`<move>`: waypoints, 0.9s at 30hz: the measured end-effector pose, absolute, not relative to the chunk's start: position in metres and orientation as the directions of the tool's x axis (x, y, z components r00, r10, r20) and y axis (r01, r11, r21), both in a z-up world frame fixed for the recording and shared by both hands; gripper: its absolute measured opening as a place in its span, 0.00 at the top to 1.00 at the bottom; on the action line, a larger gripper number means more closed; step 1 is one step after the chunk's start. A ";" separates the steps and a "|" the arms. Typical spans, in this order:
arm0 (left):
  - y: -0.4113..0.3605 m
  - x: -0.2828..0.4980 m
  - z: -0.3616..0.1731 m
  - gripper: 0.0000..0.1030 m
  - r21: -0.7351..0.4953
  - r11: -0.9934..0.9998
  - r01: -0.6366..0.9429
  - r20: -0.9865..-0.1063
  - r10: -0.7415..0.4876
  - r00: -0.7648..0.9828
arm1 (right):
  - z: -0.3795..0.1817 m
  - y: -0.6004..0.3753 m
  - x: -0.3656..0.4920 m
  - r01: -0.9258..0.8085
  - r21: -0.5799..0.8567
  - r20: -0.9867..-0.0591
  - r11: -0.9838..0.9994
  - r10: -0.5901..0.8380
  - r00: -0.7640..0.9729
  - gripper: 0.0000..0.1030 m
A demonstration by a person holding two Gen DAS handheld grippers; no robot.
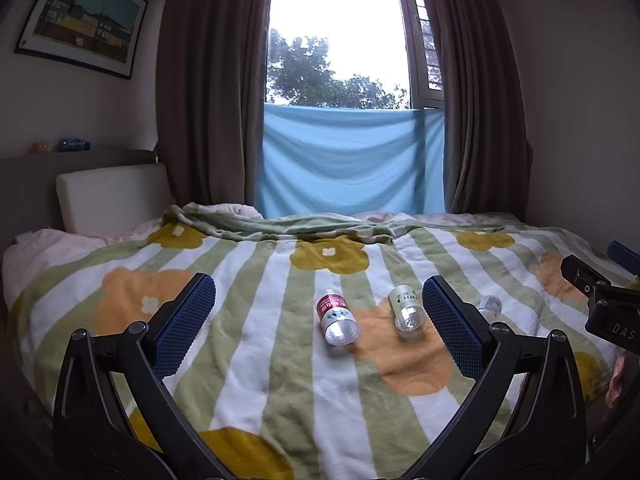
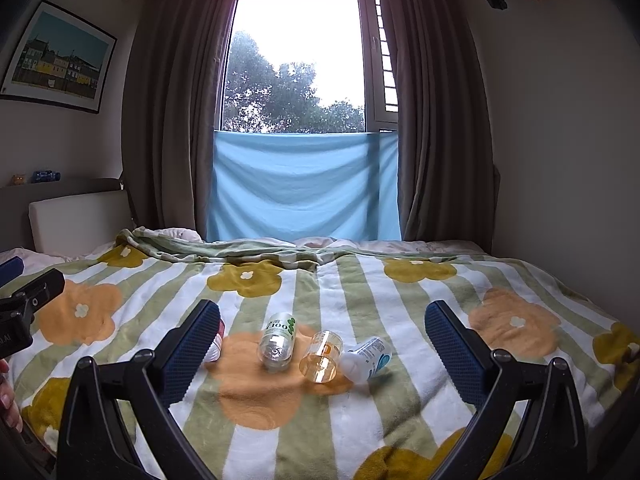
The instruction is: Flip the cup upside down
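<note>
Several small cups lie on their sides on the flowered blanket point(image 2: 328, 420). A clear amber cup point(image 2: 321, 357) lies between a clear green-printed cup point(image 2: 277, 341) and a white cup with blue print point(image 2: 368, 359). A red-labelled cup point(image 1: 336, 317) lies left of the green-printed one point(image 1: 406, 312); in the right wrist view my left finger hides most of it. My left gripper point(image 1: 319, 296) is open and empty above the blanket, short of the cups. My right gripper point(image 2: 322, 322) is open and empty, with the cups between its fingers' lines.
The bed fills the foreground; a white headboard cushion point(image 1: 112, 196) stands at the left. Brown curtains point(image 1: 208, 80) and a blue cloth point(image 1: 352, 160) hang at the window behind the bed. The other gripper shows at the right edge point(image 1: 604, 300).
</note>
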State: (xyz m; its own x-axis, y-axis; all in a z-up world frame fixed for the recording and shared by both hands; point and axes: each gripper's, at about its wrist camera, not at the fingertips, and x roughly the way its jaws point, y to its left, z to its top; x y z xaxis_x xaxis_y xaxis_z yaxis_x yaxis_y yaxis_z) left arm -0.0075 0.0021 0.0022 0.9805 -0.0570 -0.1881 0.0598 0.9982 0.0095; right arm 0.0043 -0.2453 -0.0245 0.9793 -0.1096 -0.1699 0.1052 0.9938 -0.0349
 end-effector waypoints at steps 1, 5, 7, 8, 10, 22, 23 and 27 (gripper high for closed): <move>0.002 -0.008 0.002 0.00 0.007 0.998 0.062 -0.188 -0.060 0.980 | -0.025 -0.245 0.004 0.106 -0.035 -0.170 0.994 -0.110 0.979 0.01; 0.000 -0.009 0.003 0.00 0.009 0.998 0.064 -0.183 -0.061 0.981 | -0.025 -0.246 0.004 0.106 -0.034 -0.170 0.994 -0.110 0.979 0.01; 0.000 -0.010 0.003 0.00 0.010 0.998 0.060 -0.179 -0.057 0.982 | -0.024 -0.246 0.004 0.106 -0.035 -0.171 0.994 -0.110 0.979 0.01; 0.000 -0.010 0.003 0.00 0.009 0.998 0.059 -0.176 -0.056 0.983 | -0.024 -0.246 0.004 0.106 -0.034 -0.171 0.994 -0.110 0.979 0.01; 0.000 -0.011 0.004 0.00 0.009 0.998 0.059 -0.174 -0.057 0.983 | -0.024 -0.246 0.004 0.106 -0.033 -0.171 0.994 -0.110 0.979 0.01; -0.001 -0.010 0.006 0.00 0.009 0.998 0.059 -0.173 -0.056 0.983 | -0.025 -0.247 0.004 0.105 -0.032 -0.173 0.994 -0.109 0.979 0.01; -0.001 -0.010 0.006 0.00 0.010 0.998 0.058 -0.173 -0.055 0.983 | -0.025 -0.247 0.004 0.106 -0.032 -0.172 0.994 -0.110 0.979 0.01; -0.001 -0.010 0.006 0.00 0.007 0.998 0.060 -0.171 -0.057 0.984 | -0.025 -0.247 0.004 0.106 -0.031 -0.172 0.994 -0.110 0.979 0.01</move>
State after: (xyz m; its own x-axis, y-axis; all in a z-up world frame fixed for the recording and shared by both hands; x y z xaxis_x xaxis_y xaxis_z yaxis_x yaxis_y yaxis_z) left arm -0.0104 -0.0014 0.0058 0.9837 -0.0575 -0.1706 0.0596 0.9982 0.0075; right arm 0.0043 -0.2467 -0.0253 0.9790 -0.1095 -0.1720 0.1058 0.9939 -0.0307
